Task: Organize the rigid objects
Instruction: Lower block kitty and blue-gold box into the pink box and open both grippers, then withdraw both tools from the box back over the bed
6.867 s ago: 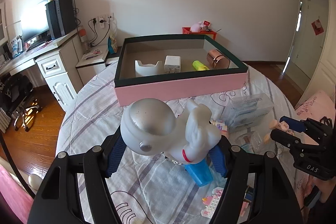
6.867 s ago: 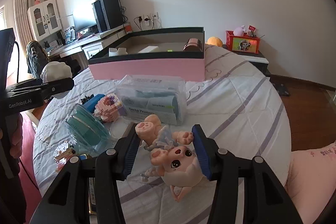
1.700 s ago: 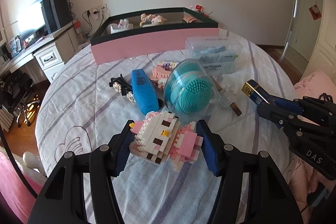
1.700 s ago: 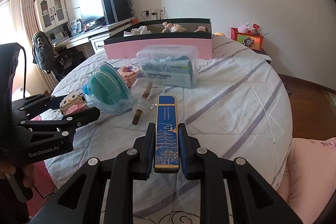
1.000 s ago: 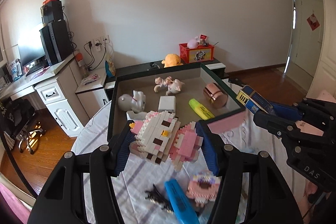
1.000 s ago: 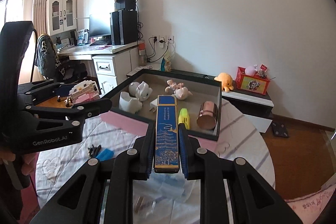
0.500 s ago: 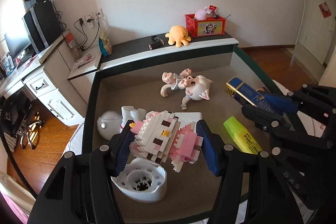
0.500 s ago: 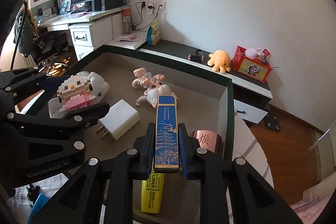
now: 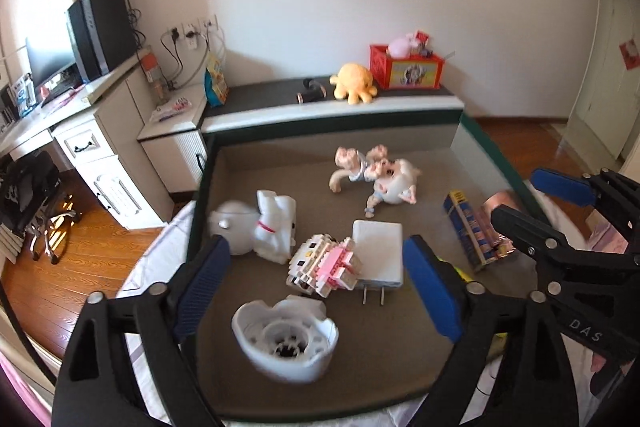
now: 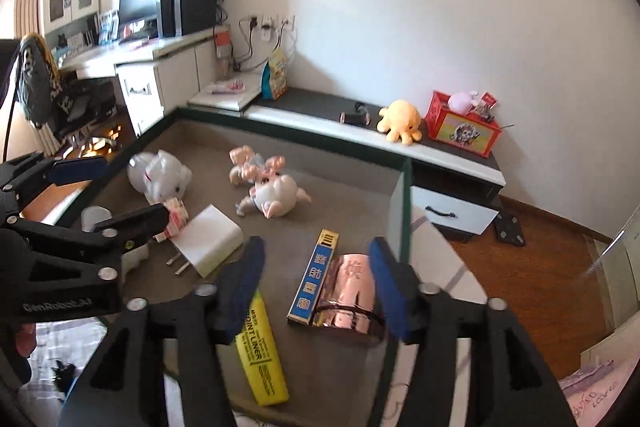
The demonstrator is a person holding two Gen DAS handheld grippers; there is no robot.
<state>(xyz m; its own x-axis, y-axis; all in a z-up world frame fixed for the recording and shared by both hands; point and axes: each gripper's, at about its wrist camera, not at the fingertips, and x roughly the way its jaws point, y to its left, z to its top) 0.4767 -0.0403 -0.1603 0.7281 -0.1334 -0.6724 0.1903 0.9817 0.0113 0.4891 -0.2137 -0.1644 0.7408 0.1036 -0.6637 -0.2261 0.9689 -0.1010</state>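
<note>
Both grippers hang over the box (image 9: 496, 163). The left gripper (image 9: 316, 283) has its jaws opening, and the block kitty (image 9: 324, 267) lies loose on the box floor, touching the white plug (image 9: 380, 255). The right gripper (image 10: 316, 287) has its jaws opening too; the blue box (image 10: 316, 277) lies loose beside the shiny pink tin (image 10: 350, 295)

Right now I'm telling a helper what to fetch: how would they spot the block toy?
Look inside the big tray with the dark green rim. Near its middle lies a white charger; the block toy leans against the charger's left edge. It alone is built of tiny white and pink bricks; its neighbours are smooth.
</note>
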